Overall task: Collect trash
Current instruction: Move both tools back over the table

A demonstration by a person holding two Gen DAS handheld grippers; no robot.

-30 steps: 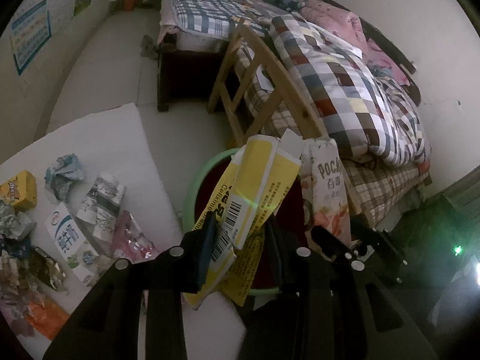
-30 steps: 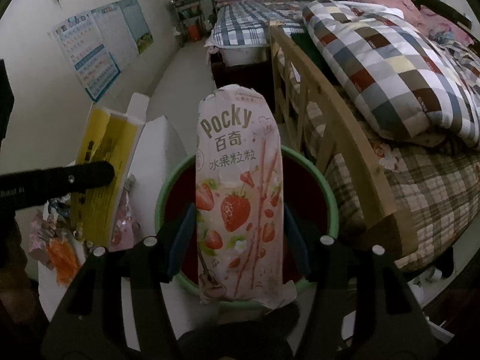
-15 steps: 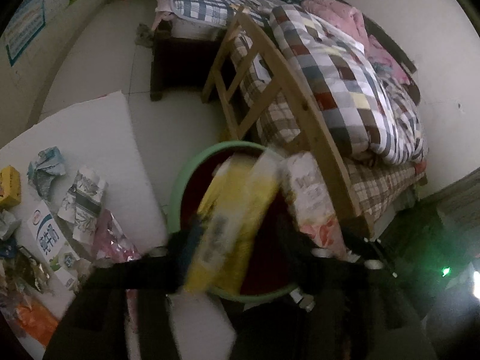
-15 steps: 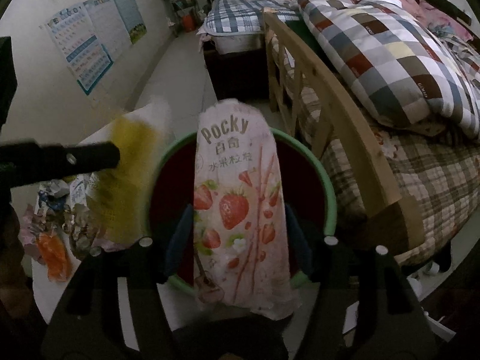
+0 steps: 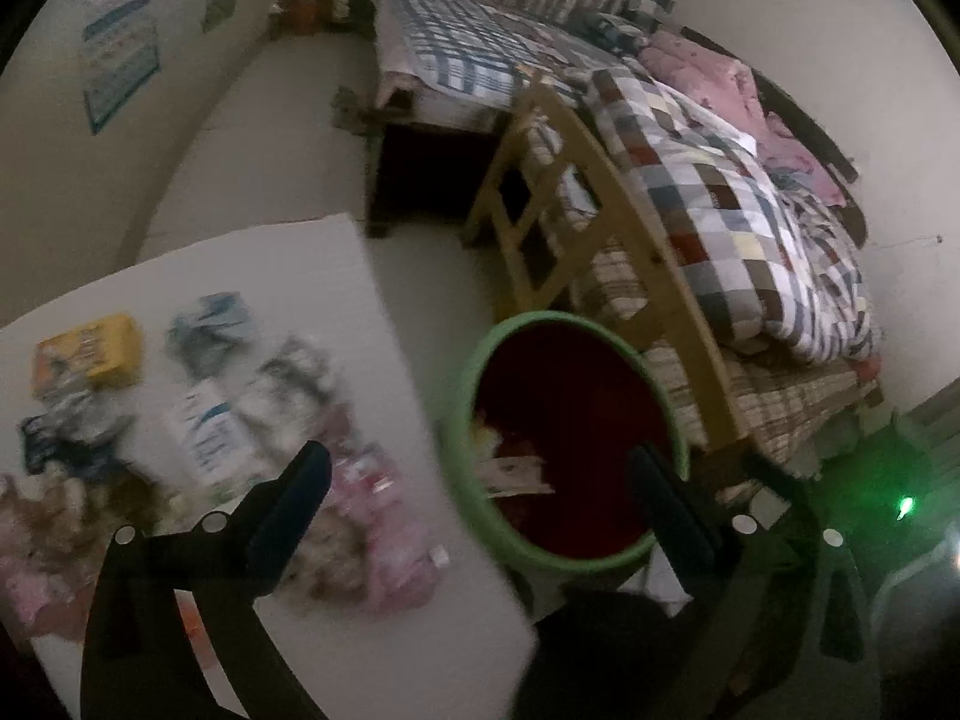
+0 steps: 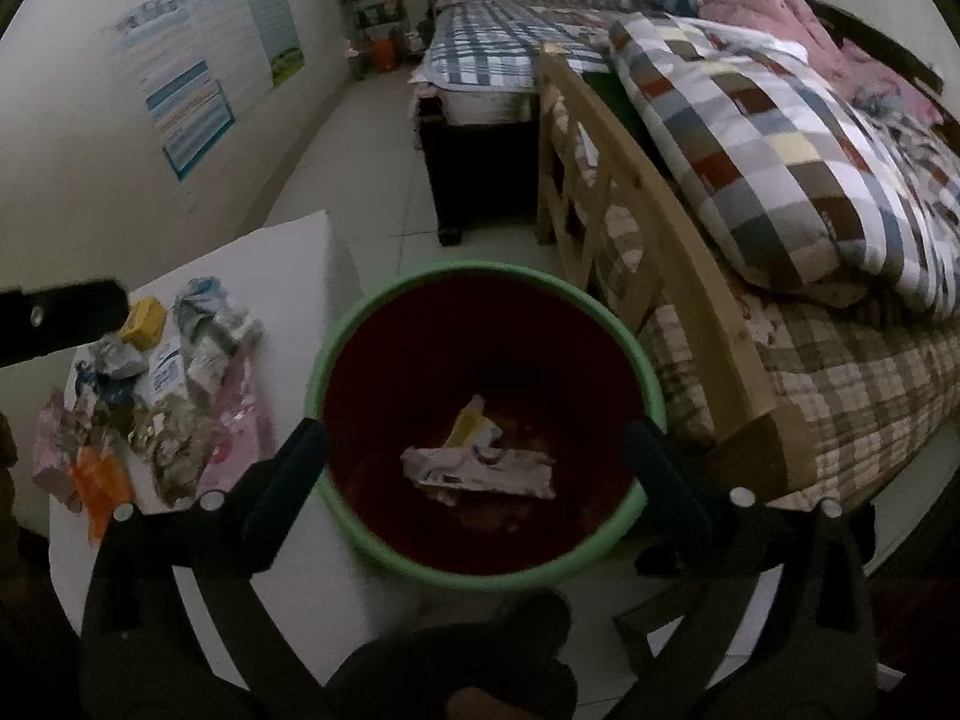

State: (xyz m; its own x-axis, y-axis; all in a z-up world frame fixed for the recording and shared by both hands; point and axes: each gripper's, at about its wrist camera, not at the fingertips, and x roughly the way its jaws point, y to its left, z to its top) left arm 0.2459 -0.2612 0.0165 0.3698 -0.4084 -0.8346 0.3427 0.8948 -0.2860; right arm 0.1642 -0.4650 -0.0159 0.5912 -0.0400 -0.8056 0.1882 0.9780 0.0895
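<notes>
- Left wrist view: the left tongs [image 5: 480, 480] are spreading apart with nothing between them, poised between the white worktop [image 5: 336, 276] and the green-rimmed bin [image 5: 474, 360]. A blurred heap of wrappers [image 5: 198, 438] lies on the worktop, so I judge most of the collecting is left to do.
- Right wrist view: the right tongs [image 6: 477, 444] are also opening, empty, directly above the bin. A flattened packet [image 6: 480, 471] and a yellow box [image 6: 471, 426] lie on its bottom, so two pieces are collected.
</notes>
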